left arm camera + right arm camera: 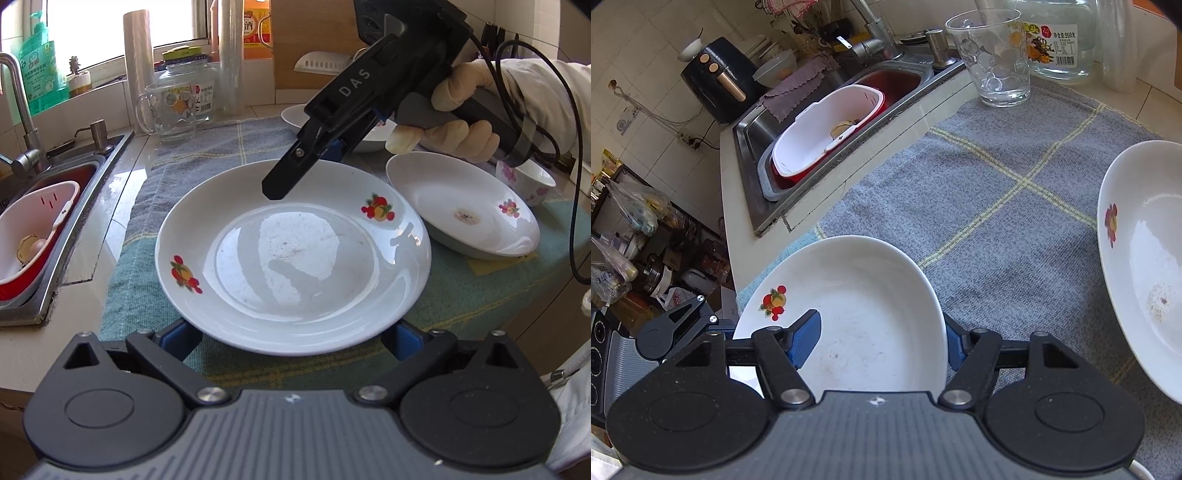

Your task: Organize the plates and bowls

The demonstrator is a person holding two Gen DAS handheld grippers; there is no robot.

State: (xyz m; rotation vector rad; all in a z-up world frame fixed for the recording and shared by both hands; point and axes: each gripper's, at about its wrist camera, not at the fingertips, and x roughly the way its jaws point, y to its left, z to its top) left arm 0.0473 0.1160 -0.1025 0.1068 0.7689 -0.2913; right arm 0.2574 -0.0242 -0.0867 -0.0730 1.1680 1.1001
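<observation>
- While both grippers crowd the big plate (295,254) on the checked cloth (997,192), this looks like the pick-up step: grab it, then stack it with the others.
- Right gripper (882,339) straddles the far rim, one blue finger (807,338) lying over the inside and the other outside the edge. Jaws partly open; can't tell if the pads actually pinch yet.
- Left gripper (295,341) sits at the near rim with its blue tips tucked under the plate, so open or closed, no idea.
- Next move probably needs a firm squeeze on that slick rim, then a level lift.
- Stuff around: second plate (465,210) just beside on the right, a flowered bowl (528,181) behind it, glass mug (991,55) and jar (1060,37) at the back, sink (812,122) to the left. The neighbouring plate is close enough to clip.
</observation>
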